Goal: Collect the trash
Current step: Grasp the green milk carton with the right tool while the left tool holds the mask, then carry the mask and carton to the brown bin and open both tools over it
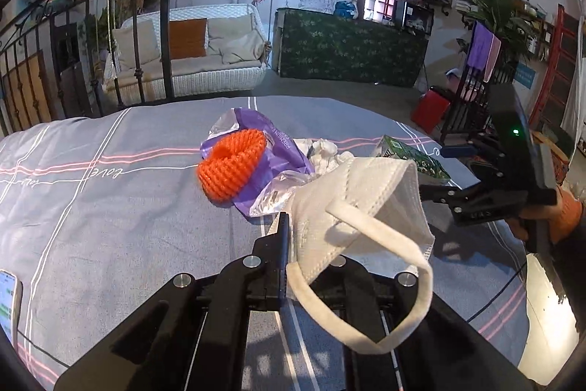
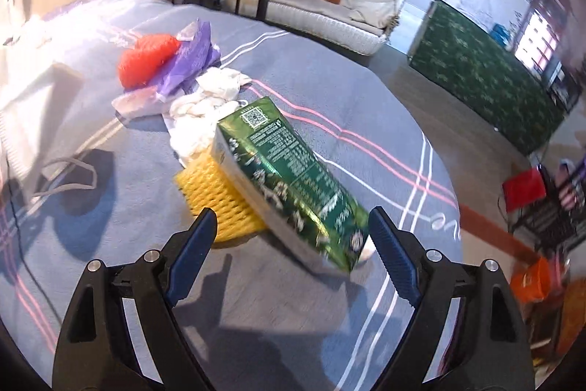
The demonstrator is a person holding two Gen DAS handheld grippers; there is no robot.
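My left gripper [image 1: 289,226] is shut on a white face mask [image 1: 362,204], lifted off the bed with its ear loop dangling over the jaws. Beyond it lie an orange foam net [image 1: 232,163], a purple wrapper [image 1: 263,141], crumpled white tissue [image 1: 326,152] and a green carton [image 1: 414,156]. In the right wrist view my right gripper [image 2: 293,229] stands open just short of the green carton [image 2: 289,171], which rests on a yellow foam net [image 2: 216,196]. The tissue [image 2: 205,109], purple wrapper [image 2: 190,61] and orange net [image 2: 146,59] lie behind. The mask [image 2: 33,120] shows blurred at the left.
The trash lies on a grey striped bedsheet [image 1: 110,207]. A phone [image 1: 9,299] rests at the sheet's left edge. The right gripper [image 1: 432,193] and its hand show at the right of the left wrist view. A metal bed frame [image 1: 139,35], white sofa [image 1: 190,50] and green cabinet [image 1: 351,50] stand beyond.
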